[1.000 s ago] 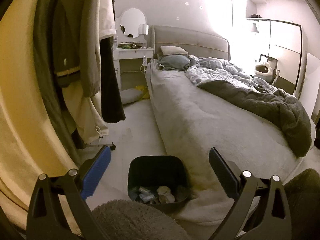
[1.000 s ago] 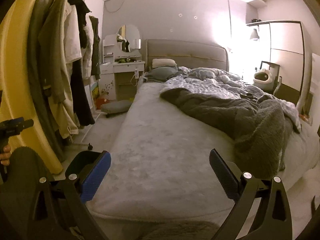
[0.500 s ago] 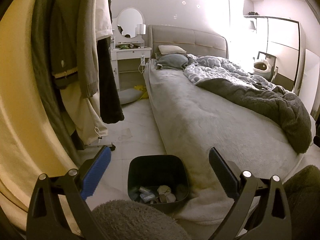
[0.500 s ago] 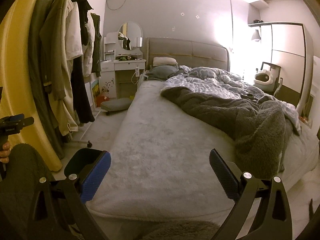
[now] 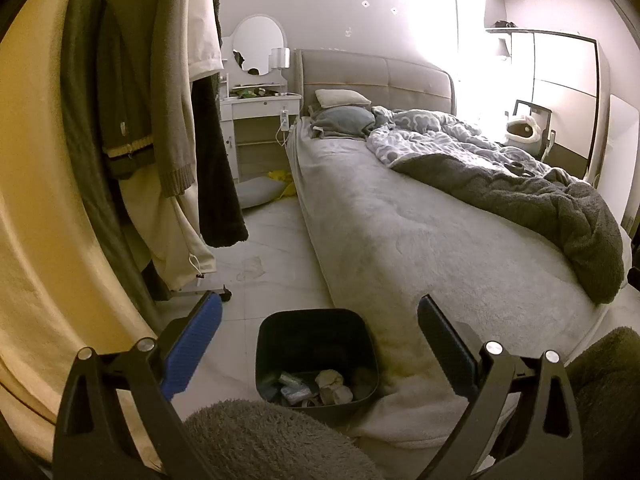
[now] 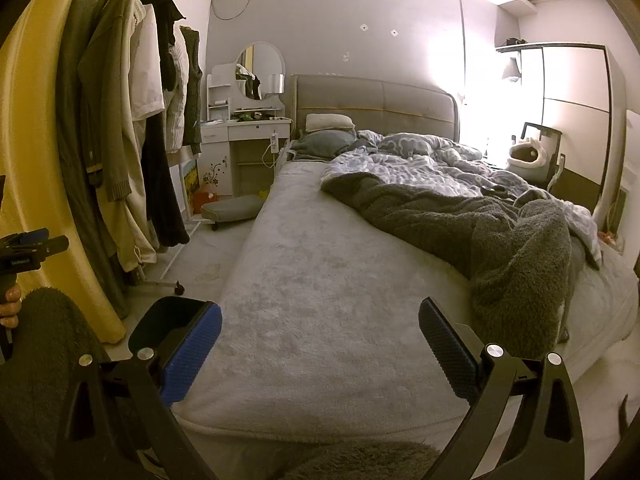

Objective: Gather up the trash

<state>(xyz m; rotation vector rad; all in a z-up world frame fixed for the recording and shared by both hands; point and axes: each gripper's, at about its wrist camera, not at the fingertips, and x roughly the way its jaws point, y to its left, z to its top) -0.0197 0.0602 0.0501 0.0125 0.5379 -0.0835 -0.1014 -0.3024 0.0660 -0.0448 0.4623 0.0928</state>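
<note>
The left gripper (image 5: 318, 336) had its jaws spread wide and gripped nothing, hanging above a black trash bin (image 5: 316, 354) that stood on the pale tiled floor (image 5: 276, 248) touching the foot corner of the bed (image 5: 420, 232). Crumpled paper and wrappers (image 5: 316, 386) lay in the bottom of the bin. The right gripper (image 6: 320, 340) was likewise empty, its jaws wide apart over the grey bedcover near the foot of the bed, with the bin's rim (image 6: 172, 316) showing just behind its blue pad. A fuzzy grey sleeve (image 5: 272, 440) filled the lower edge of the left view. Further out, a dark grey blanket (image 6: 460, 220) lay bunched across the bed's far side, coats hung on a rack (image 5: 160, 112) to the left, and a white dressing table (image 6: 246, 140) with a round mirror stood by the headboard.
</note>
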